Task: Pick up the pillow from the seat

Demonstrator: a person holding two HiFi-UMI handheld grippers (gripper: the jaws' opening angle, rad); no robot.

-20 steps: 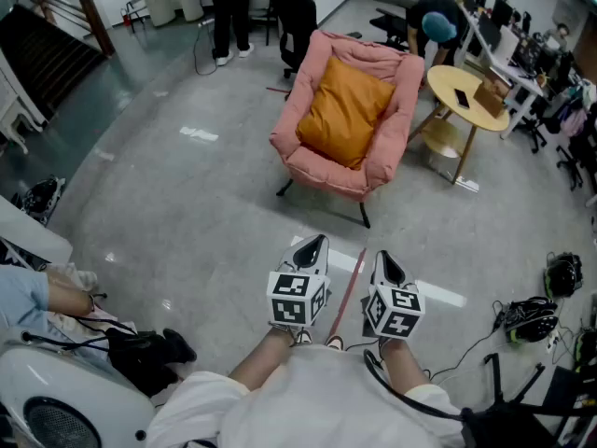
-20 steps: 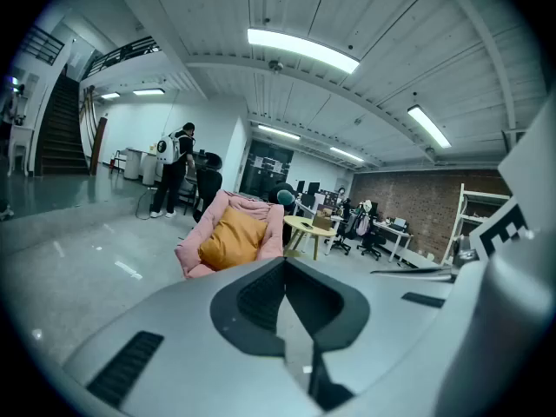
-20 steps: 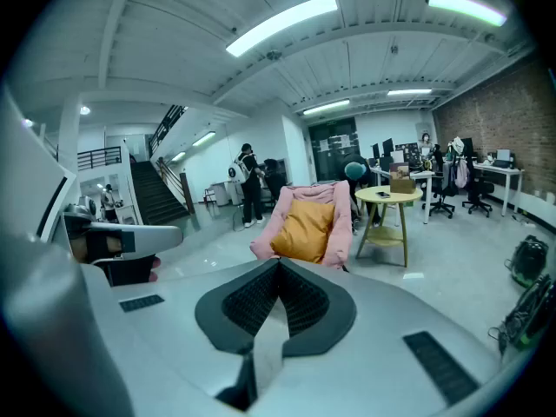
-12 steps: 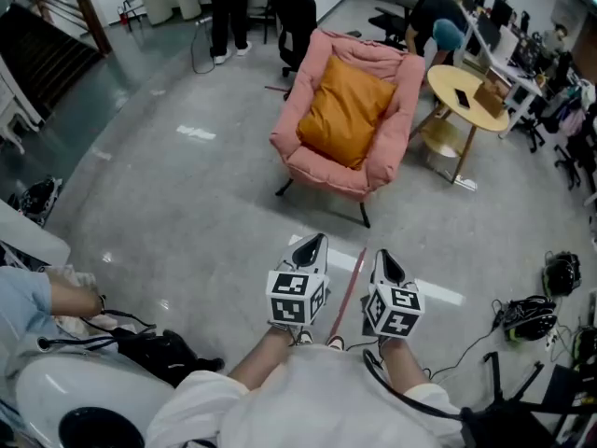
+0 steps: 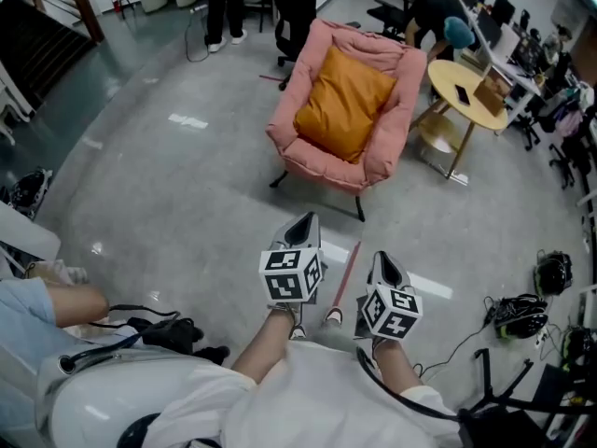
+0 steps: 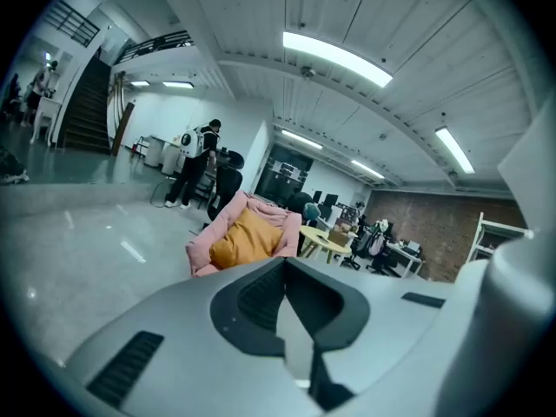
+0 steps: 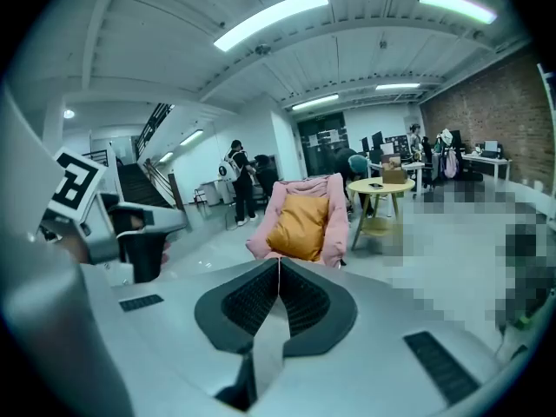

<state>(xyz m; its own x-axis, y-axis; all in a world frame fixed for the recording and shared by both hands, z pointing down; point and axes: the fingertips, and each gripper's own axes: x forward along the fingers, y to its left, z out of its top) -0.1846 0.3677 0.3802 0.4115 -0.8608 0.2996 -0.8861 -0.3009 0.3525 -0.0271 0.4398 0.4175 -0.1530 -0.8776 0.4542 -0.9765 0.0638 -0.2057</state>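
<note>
Both grippers, left (image 5: 304,220) and right (image 5: 383,260), are clenched on nothing and held close to the body. They point at the square orange fabric pillow (image 5: 343,103), which leans in the padded pink armchair (image 5: 389,133) well ahead. I judge this the approach step; next, step closer, part the jaws and reach for the pillow

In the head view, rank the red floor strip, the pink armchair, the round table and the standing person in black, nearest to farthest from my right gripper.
1. The red floor strip, just left of the right gripper.
2. The pink armchair, ahead, slightly left.
3. The round table, ahead right, beside the armchair.
4. The standing person, far ahead left.
</note>
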